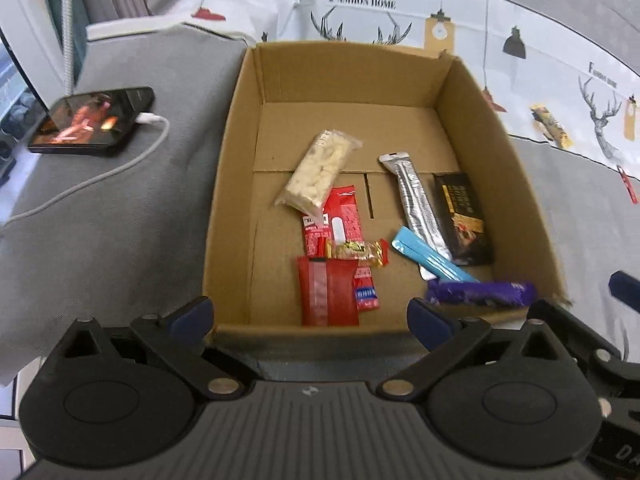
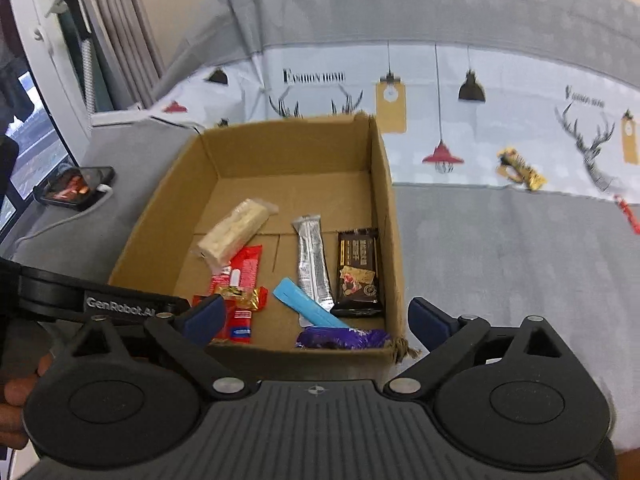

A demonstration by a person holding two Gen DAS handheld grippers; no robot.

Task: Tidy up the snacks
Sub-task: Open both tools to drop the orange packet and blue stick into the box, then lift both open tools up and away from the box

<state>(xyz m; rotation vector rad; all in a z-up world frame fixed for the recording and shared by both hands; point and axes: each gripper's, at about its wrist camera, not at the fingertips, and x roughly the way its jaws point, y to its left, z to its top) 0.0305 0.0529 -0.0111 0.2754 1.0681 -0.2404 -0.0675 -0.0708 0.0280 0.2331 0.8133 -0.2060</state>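
Note:
An open cardboard box (image 1: 236,152) (image 2: 386,200) sits on the grey bed and holds several snacks: a pale nougat bar (image 1: 318,174) (image 2: 234,234), red packets (image 1: 340,218) (image 2: 244,270), a silver stick (image 1: 416,204) (image 2: 314,264), a dark chocolate bar (image 1: 464,218) (image 2: 358,270), a blue stick (image 1: 432,258) (image 2: 306,306) and a purple bar (image 1: 480,294) (image 2: 344,338). A yellow snack bar (image 1: 552,126) (image 2: 520,170) lies outside on the patterned sheet. My left gripper (image 1: 310,314) is open and empty at the box's near edge. My right gripper (image 2: 314,322) is open and empty over the box's near right corner.
A phone (image 1: 94,120) (image 2: 74,188) with a lit screen and a white charging cable (image 1: 100,176) lies left of the box. A small red item (image 2: 628,214) lies at the far right on the sheet. The left gripper's body (image 2: 100,300) shows at the right view's left side.

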